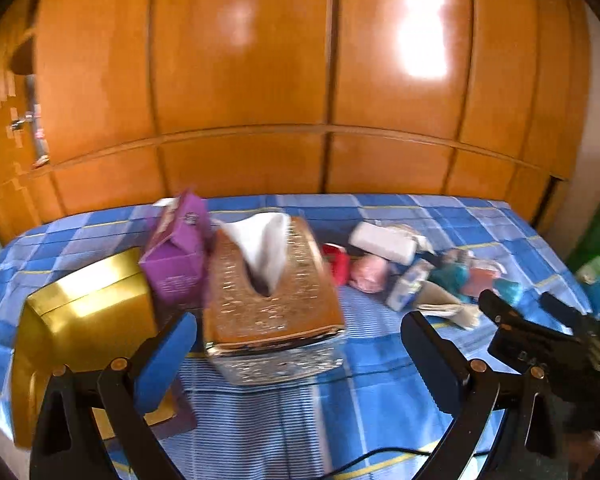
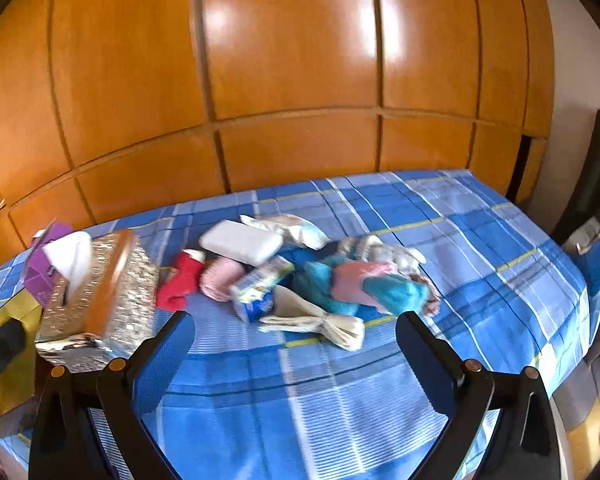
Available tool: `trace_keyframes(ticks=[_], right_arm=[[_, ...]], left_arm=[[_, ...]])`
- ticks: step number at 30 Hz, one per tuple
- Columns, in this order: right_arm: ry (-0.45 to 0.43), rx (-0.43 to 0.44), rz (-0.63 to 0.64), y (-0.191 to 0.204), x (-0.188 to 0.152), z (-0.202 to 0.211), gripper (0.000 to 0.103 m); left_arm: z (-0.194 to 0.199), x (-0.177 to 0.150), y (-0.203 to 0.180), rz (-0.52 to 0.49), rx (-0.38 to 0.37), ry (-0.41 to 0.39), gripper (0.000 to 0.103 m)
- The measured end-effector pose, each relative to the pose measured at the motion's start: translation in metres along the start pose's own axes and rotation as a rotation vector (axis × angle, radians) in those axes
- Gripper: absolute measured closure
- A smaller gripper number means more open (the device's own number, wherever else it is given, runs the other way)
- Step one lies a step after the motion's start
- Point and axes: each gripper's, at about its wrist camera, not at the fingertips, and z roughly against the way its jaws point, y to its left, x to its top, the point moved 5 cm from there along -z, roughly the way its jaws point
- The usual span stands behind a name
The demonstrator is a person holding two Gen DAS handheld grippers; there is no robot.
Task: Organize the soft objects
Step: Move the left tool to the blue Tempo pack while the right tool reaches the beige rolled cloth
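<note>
A pile of soft things lies on the blue checked bedcover [image 2: 480, 248]: a white packet [image 2: 240, 242], a red sock [image 2: 180, 280], a pink roll [image 2: 222, 276], a blue-white tissue pack [image 2: 260, 286], a teal and pink cloth [image 2: 360, 284] and a cream bundle [image 2: 320, 318]. The pile also shows in the left wrist view [image 1: 404, 272]. My right gripper [image 2: 296, 344] is open and empty, just in front of the pile. My left gripper [image 1: 300, 344] is open and empty, just in front of a glittery tissue box [image 1: 268, 300].
A gold box [image 1: 76, 316] and a purple carton [image 1: 178, 248] stand left of the tissue box [image 2: 100, 300]. The right gripper's black body [image 1: 540, 340] shows at the right of the left wrist view. Wooden wardrobe doors [image 2: 300, 80] stand behind the bed. Clutter lies at the bed's right edge.
</note>
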Motion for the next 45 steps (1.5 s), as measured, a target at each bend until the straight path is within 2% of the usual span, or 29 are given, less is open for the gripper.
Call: trace_keyframes(ticks=[3,6,9,11,15,16,20,22,23,28,30,31,33,37,39,42,44,45], right_arm=[[0.033,-0.027,-0.029,-0.026,-0.005,-0.007,0.001],[0.06,-0.06,-0.06,-0.053,-0.011,-0.012,0.001],[0.081,-0.086,-0.107,-0.08,-0.017,-0.016,0.001],[0.089,-0.097,-0.134,-0.093,-0.019,-0.018,0.001],[0.09,-0.101,-0.156,-0.105,-0.019,-0.018,0.001],[0.089,-0.101,-0.153,-0.105,-0.019,-0.017,0.001],[0.105,-0.086,-0.157,-0.108,-0.022,-0.021,0.001],[0.119,-0.08,-0.16,-0.109,-0.023,-0.026,0.001],[0.127,-0.077,-0.162,-0.11,-0.024,-0.028,0.001],[0.165,-0.067,-0.165,-0.112,-0.032,-0.038,0.001],[0.178,-0.058,-0.161,-0.112,-0.035,-0.042,0.001],[0.183,-0.056,-0.156,-0.112,-0.036,-0.043,0.001],[0.194,-0.044,-0.128,-0.108,-0.038,-0.046,0.001],[0.214,0.049,0.016,-0.088,-0.036,-0.053,0.011],[0.224,0.115,0.146,-0.072,-0.036,-0.057,0.016],[0.237,0.179,0.28,-0.055,-0.04,-0.062,0.017],[0.247,0.2,0.353,-0.046,-0.042,-0.069,0.017],[0.246,0.206,0.401,-0.041,-0.043,-0.073,0.017]], left_arm=[[-0.006,0.012,-0.017,-0.065,-0.071,-0.019,0.0],[-0.023,0.025,-0.034,-0.136,-0.084,0.039,0.0],[-0.034,0.036,-0.06,-0.207,-0.13,0.059,0.001],[-0.044,0.039,-0.082,-0.281,-0.154,0.077,0.005],[-0.079,0.036,-0.117,-0.367,-0.189,0.154,0.022],[-0.093,0.034,-0.125,-0.388,-0.189,0.183,0.029],[-0.134,0.022,-0.141,-0.426,-0.185,0.281,0.043],[-0.154,0.016,-0.145,-0.453,-0.163,0.32,0.055],[-0.165,0.013,-0.147,-0.454,-0.154,0.351,0.057],[-0.194,0.006,-0.154,-0.469,-0.142,0.399,0.06],[-0.2,0.007,-0.154,-0.481,-0.117,0.389,0.061],[-0.204,0.007,-0.155,-0.484,-0.115,0.386,0.067],[-0.206,0.01,-0.152,-0.47,-0.11,0.382,0.08],[-0.205,0.01,-0.148,-0.452,-0.14,0.391,0.082],[-0.2,0.007,-0.149,-0.459,-0.159,0.391,0.082],[-0.198,0.006,-0.149,-0.447,-0.186,0.397,0.081],[-0.201,0.007,-0.151,-0.452,-0.187,0.395,0.075],[-0.203,0.007,-0.151,-0.456,-0.182,0.395,0.068]])
